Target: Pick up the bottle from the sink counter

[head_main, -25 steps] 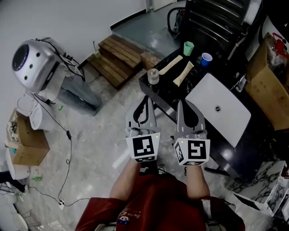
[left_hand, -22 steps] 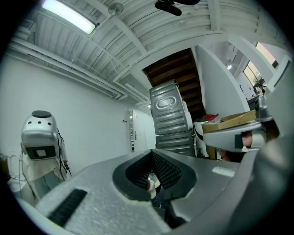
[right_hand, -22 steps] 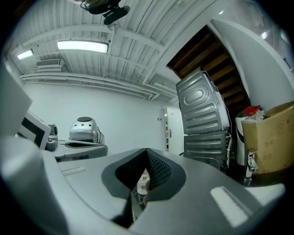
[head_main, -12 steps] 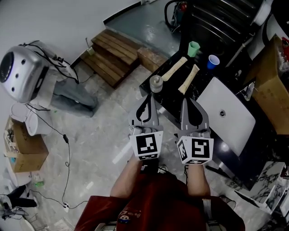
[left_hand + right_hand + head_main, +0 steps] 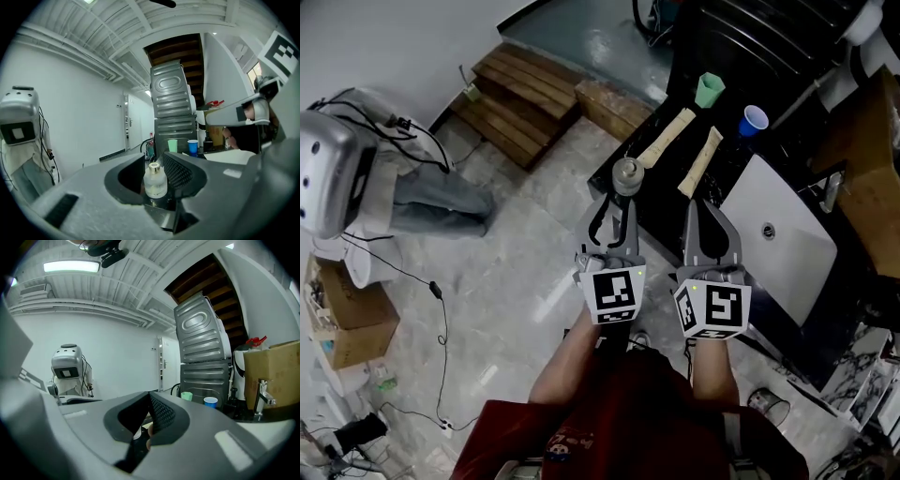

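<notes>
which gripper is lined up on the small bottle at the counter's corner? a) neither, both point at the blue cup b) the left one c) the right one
b: in its own view the left gripper has the bottle framed in the gap between its jaws, which have just been opening; the pads stand apart and do not press on it.

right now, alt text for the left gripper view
A small frosted glass bottle with a gold cap shows between the grey jaws of the left gripper, which have just been opening without gripping it. A green cup and blue cup stand behind.
</notes>
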A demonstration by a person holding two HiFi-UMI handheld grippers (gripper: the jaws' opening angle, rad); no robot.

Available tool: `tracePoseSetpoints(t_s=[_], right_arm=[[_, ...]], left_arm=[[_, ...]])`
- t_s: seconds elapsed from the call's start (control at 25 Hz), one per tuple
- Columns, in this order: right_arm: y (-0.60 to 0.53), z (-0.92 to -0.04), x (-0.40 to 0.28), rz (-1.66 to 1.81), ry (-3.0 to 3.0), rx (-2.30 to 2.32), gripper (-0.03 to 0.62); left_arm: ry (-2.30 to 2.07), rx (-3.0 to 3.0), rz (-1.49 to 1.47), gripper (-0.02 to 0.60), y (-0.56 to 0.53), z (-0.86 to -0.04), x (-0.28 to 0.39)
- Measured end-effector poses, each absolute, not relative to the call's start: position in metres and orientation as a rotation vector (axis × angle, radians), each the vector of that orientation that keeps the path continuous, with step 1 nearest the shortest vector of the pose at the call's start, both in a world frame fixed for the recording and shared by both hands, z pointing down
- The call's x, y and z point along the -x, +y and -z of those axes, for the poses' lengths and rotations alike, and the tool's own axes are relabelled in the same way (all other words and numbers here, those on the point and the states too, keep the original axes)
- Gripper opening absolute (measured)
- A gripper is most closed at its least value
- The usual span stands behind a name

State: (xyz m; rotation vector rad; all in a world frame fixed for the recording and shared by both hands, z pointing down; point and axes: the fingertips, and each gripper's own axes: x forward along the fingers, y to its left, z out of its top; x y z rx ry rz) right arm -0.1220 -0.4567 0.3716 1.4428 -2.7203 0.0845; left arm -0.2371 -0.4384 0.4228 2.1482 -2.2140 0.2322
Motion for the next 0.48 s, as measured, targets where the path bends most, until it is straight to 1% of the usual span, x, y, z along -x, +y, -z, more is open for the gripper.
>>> tracePoseSetpoints(t_s=[0.28, 0.48], right_arm=[[-0.479, -0.394, 0.125, -0.12, -2.661, -1.468, 0.002], [-0.49, -0.403, 0.126, -0.133, -2.631, -1.477, 0.002]], left_arm=[[-2.129, -2.148, -0.298, 0.212, -0.465, -0.462, 0.24], [-2.097, -2.141, -0.324, 0.256, -0.48, -0.481, 0.241]])
